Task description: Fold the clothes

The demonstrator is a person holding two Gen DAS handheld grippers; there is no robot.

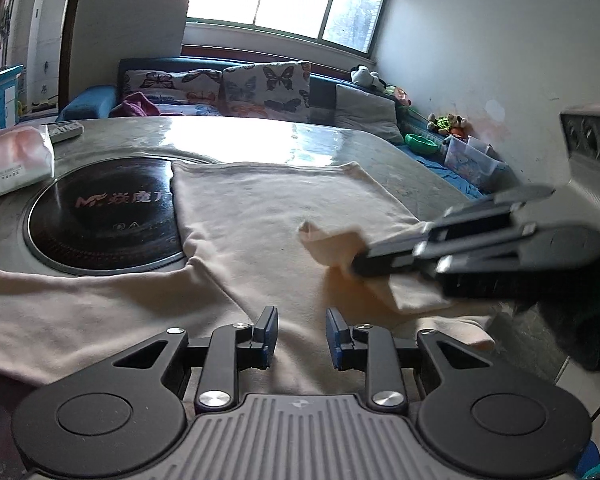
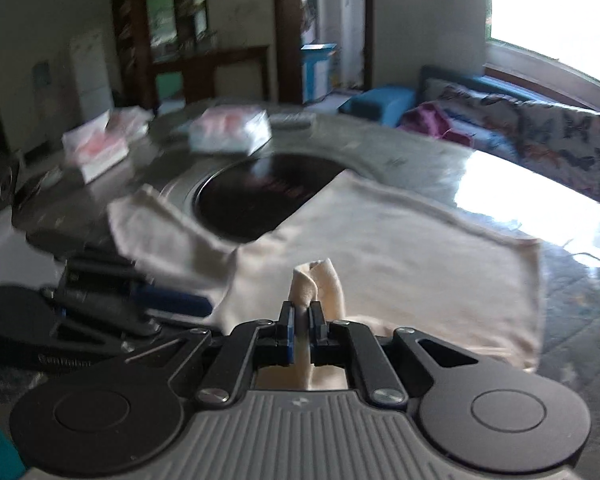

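Garment: one cream shirt (image 1: pixel 284 216) spread flat along the tabletop (image 1: pixel 260 136) near edge.
Left gripper (image 1: pixel 302 330): one, jaws apart, empty.
Right gripper (image 2: pixel 301 330): one, clenched on shirt's sleeve.
Tissue packs (image 2: pixel 230 130): two, far-left edge.

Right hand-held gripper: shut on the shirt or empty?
Shut on it. The right hand-held gripper pinches a bunched fold of the cream shirt between its pads, lifted above the spread body.

Tissue packs (image 2: pixel 230 130) motion-blurred
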